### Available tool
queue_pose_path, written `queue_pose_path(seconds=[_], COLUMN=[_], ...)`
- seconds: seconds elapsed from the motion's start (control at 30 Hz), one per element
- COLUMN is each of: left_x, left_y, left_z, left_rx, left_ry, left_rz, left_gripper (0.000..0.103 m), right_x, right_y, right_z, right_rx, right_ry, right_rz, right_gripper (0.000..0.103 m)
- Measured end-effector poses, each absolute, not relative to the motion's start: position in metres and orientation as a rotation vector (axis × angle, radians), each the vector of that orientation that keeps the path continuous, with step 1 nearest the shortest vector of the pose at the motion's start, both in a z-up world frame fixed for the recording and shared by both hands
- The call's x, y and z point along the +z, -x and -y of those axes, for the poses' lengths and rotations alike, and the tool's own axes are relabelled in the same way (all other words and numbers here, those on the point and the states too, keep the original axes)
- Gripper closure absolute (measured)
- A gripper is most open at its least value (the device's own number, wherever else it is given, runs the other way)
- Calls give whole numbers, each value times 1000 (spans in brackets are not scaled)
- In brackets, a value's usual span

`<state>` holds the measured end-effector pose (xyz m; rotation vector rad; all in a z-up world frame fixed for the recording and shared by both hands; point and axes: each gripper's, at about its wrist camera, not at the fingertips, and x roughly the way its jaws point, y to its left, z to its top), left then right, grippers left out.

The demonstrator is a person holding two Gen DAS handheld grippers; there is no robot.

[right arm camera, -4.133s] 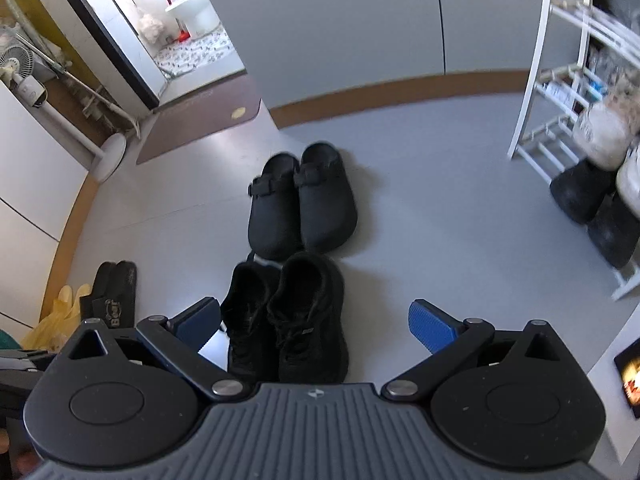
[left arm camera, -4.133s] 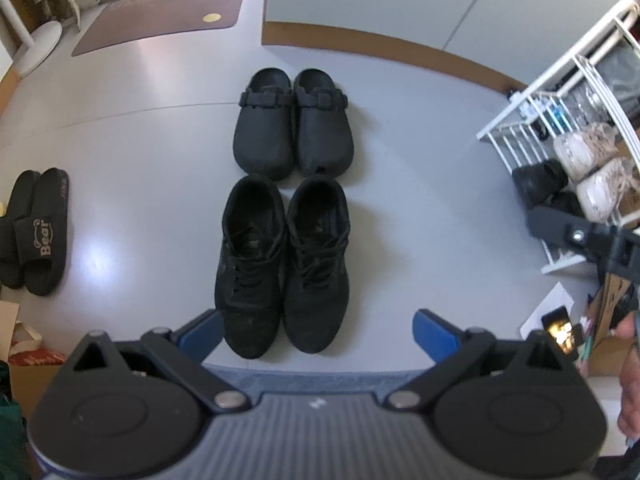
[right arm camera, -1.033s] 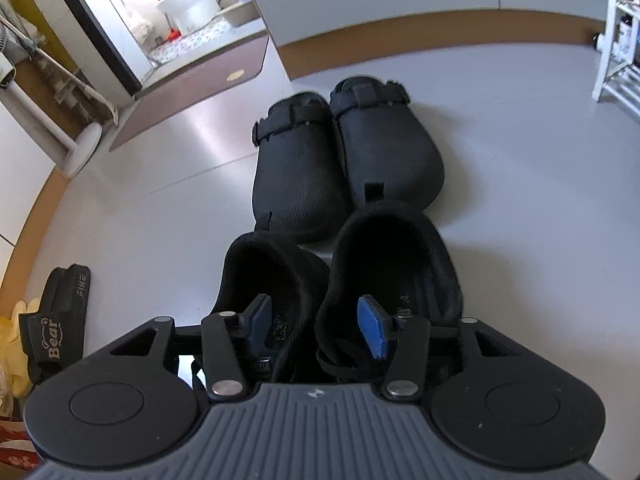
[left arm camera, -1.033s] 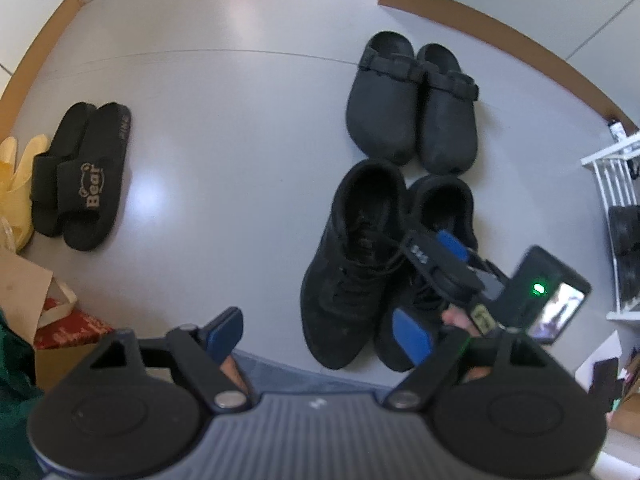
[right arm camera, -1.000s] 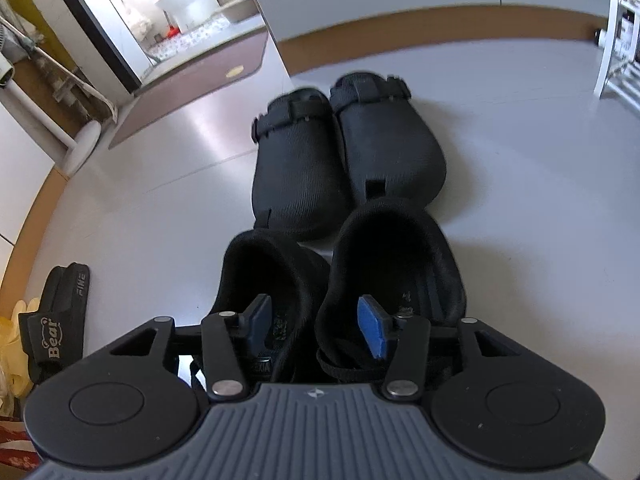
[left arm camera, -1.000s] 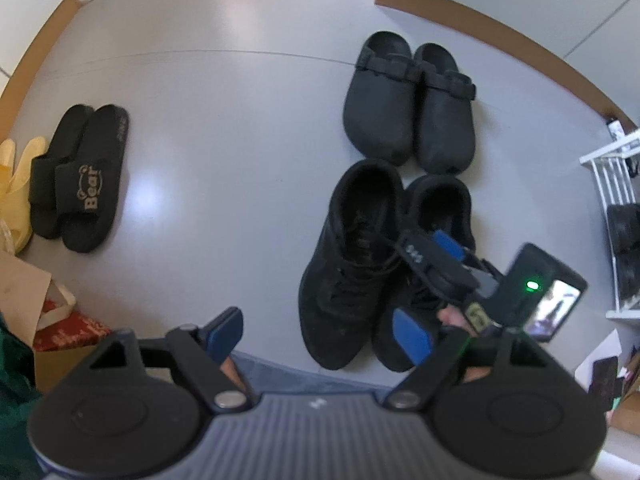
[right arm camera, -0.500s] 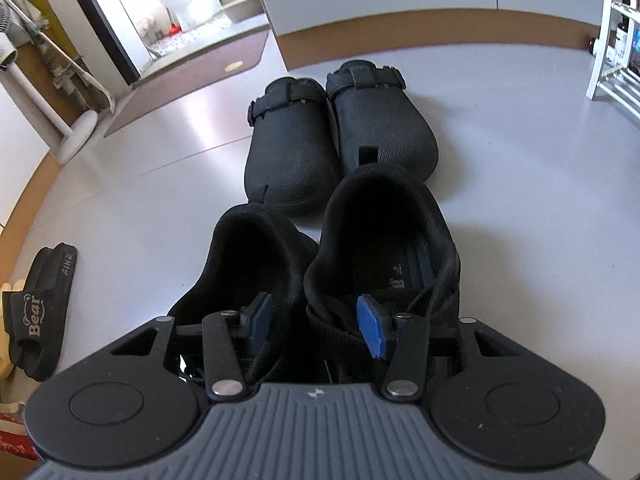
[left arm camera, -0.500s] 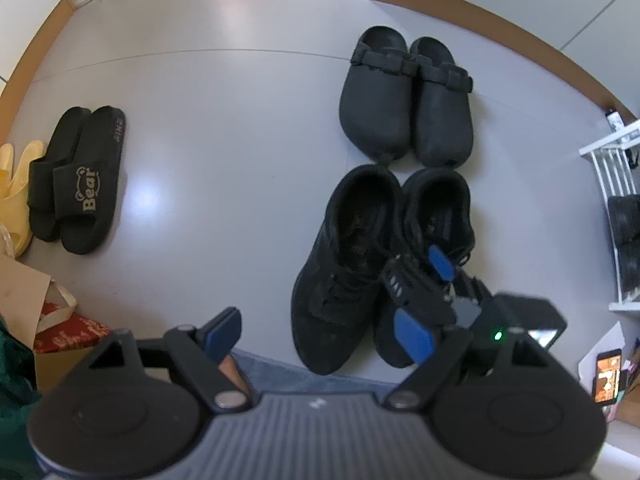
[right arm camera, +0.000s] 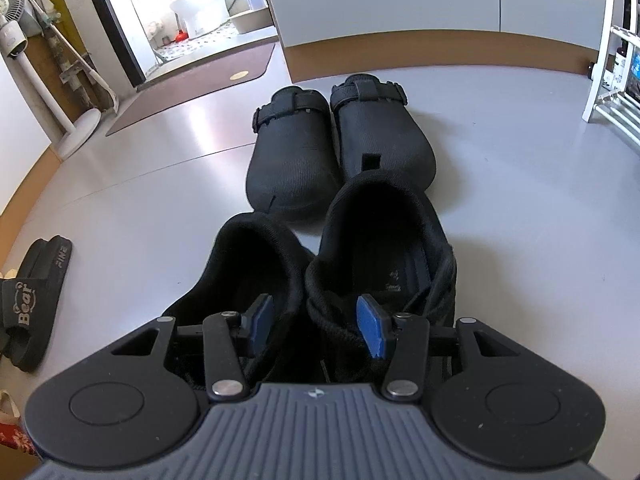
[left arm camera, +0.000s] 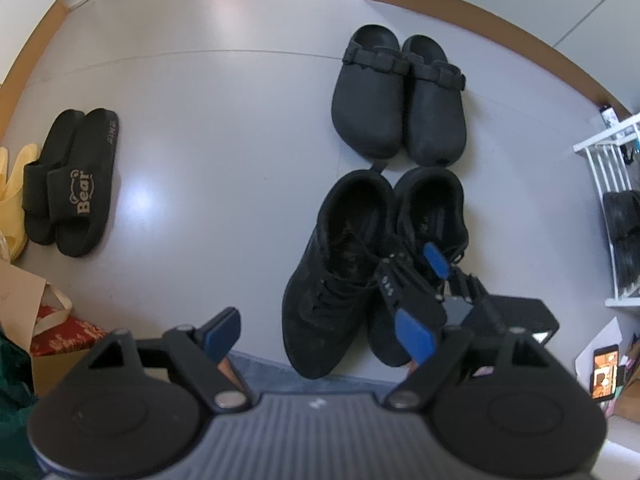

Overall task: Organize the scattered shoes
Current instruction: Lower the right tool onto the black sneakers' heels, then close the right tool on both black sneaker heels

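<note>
A pair of black lace-up sneakers stands side by side on the grey floor, also in the right wrist view. Behind them sits a pair of black clogs, seen too in the right wrist view. My right gripper is shut on the inner collars of both sneakers, one finger inside each shoe; it shows in the left wrist view. My left gripper is open and empty, above the floor in front of the sneakers' toes. Black "Bear" slides lie at the left.
A white shoe rack with dark shoes stands at the right. A paper bag and yellow slippers are at the left edge. A brown mat and a fan base lie toward the bathroom door.
My right gripper has tilted down lower over the sneakers, still clamped on their collars. The left wrist view has shifted slightly right and back; the shoes stay in place.
</note>
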<state>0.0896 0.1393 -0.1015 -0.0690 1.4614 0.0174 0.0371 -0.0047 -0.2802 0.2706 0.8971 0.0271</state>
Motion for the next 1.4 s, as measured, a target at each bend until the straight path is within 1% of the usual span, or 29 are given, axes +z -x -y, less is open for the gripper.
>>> queue_pose_path(seconds=[0.13, 0.33, 0.37, 0.43, 0.47, 0.57, 0.63, 0.67, 0.73, 0.87, 1.13, 1.17, 1.27, 1.4], left_x=[-100, -100, -100, -100, -99, -99, -100, -101, -101, -100, -100, -100, -100, -102], left_y=[-90, -88, -88, -88, -88, -88, -88, -87, -88, -89, -87, -87, -86, -86], left_z=[-135, -127, -127, -126, -126, -125, -125, -125, -126, -127, -129, -129, -129, -129], left_rx=[8, -13, -12, -10, -9, -7, -8, -8, -9, -9, -14, -14, -18, -15], left_ry=[70, 59, 59, 59, 59, 59, 56, 55, 56, 60, 67, 69, 67, 68], left_rz=[-1455, -1462, -1461, -1460, -1459, -1458, -1463, -1464, -1467, -1464, -1465, -1464, -1465, -1470], left_gripper=[16, 15, 15, 15, 15, 14, 14, 14, 14, 14, 14, 14, 14, 14], right_x=[-274, -271, -270, -272, -272, -265, -267, -268, -275, -278, -270, -268, -258, -261], right_y=[-23, 3, 7, 10, 10, 9, 3, 1, -6, -9, -18, -17, -13, -31], right_z=[7, 0, -2, -6, -7, -13, -18, -19, -22, -26, -23, -22, -19, -10], right_rx=[31, 37, 45, 86, 99, 137, 152, 155, 178, 189, 140, 134, 90, 95], right_ry=[-259, -172, -165, -187, -197, -216, -216, -213, -208, -172, -148, -140, -123, -150], right_rz=[-868, -822, -815, -831, -838, -817, -858, -875, -924, -912, -885, -871, -806, -823], right_gripper=[51, 53, 57, 60, 64, 65, 66, 73, 80, 82, 83, 82, 71, 71])
